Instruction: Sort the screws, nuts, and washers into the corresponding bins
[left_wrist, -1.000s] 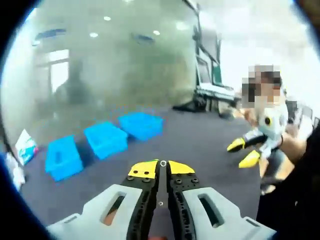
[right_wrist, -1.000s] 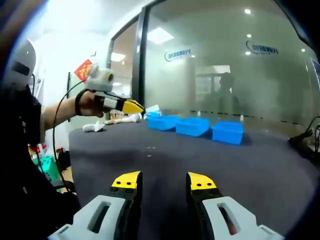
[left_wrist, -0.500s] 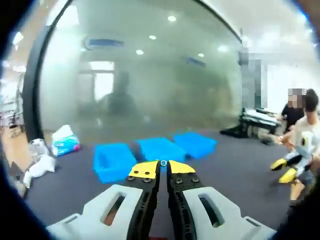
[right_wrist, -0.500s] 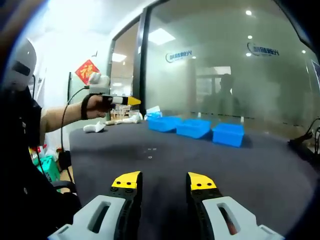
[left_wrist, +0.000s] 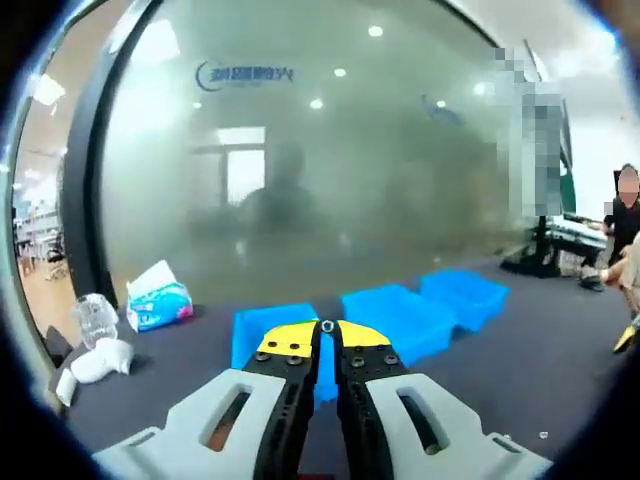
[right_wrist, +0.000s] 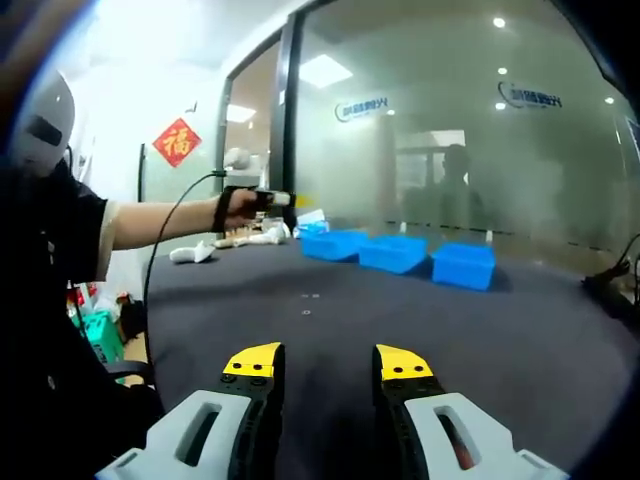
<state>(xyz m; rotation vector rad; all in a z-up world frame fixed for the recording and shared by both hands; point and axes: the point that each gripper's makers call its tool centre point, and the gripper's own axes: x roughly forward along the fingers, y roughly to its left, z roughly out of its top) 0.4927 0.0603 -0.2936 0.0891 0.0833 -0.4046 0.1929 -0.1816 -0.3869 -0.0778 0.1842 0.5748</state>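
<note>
In the left gripper view, the left claw (left_wrist: 326, 329) is pinched tight on a tiny ring, maybe a washer (left_wrist: 327, 325), with three blue bins (left_wrist: 400, 315) just past it at twelve to two o'clock on the dark counter (left_wrist: 560, 350); to do this well, I think it should go right over the washer bin and let go low so the ring does not bounce out. In the right gripper view, the right claw (right_wrist: 326, 362) is wide apart and holds nothing, small bits (right_wrist: 309, 297) lie on the counter at twelve o'clock, the bins sit at one o'clock, and the left claw is held out at eleven o'clock.
</note>
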